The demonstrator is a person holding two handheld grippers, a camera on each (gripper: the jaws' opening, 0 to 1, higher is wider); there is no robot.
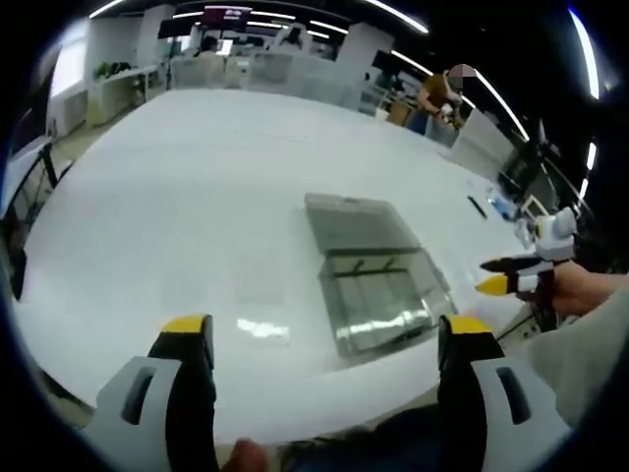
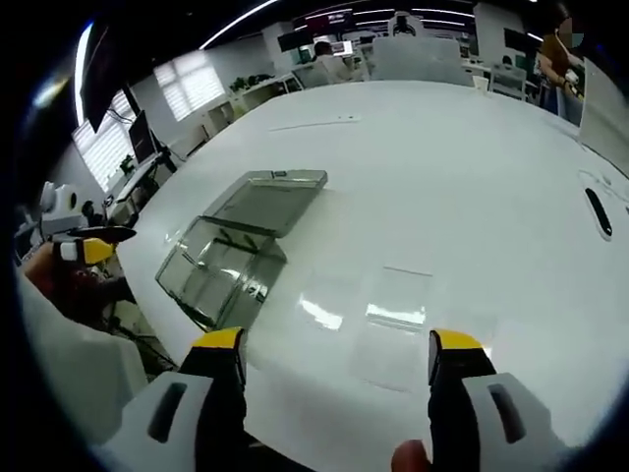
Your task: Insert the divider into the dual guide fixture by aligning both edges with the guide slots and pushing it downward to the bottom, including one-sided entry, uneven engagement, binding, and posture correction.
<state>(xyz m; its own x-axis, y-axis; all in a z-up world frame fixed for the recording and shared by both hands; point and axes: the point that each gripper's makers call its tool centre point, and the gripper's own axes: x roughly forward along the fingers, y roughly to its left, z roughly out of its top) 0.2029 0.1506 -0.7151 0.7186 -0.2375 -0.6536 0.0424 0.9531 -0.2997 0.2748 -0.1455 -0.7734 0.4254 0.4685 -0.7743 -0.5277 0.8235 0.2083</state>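
Clear divider [image 2: 393,315] beyond right fingers [image 2: 454,352].

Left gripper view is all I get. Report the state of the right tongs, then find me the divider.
Observer: In the right gripper view the right tongs stand open, with nothing held between them.
Operator: Now the divider.
Observer: A clear flat sheet, likely the divider, lies flat on the white table just ahead of those tongs.
Operator: Give its relation to the fixture.
Observer: It lies apart from the clear fixture, to the fixture's right in that view, with bare table between them.
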